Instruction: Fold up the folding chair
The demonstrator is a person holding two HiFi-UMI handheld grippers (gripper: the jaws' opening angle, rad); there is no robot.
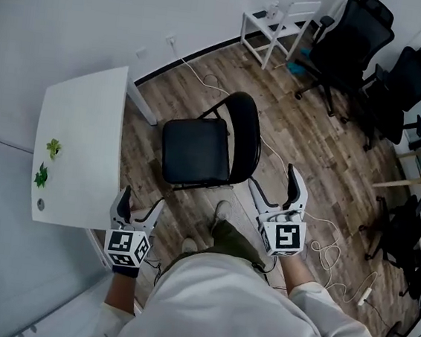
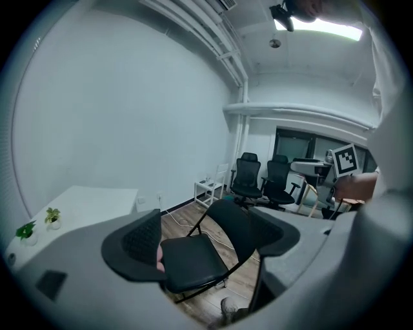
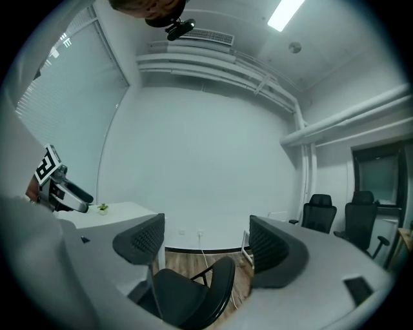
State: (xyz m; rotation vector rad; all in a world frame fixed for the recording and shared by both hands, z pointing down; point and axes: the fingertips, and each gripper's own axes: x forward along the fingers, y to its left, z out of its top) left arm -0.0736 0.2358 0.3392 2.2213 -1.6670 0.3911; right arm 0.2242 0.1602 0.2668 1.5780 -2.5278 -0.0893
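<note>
Chair (image 1: 197, 151) sits unfolded on the floor just ahead, beside the table (image 1: 78, 143). Left tongs (image 1: 141, 203) & right tongs (image 1: 276, 186) both apart, empty. Prob light-ish, stiff frame, slick padding, so grab backrest top + seat edge imo.

On your left stands a white worktop (image 1: 87, 129) with two small green plants (image 1: 53, 147) near its edge. Ahead of you, black office chairs (image 1: 351, 44) crowd the wood floor (image 1: 309, 152) beside a white side table (image 1: 274, 25). White cables (image 1: 322, 247) trail at your right.
</note>
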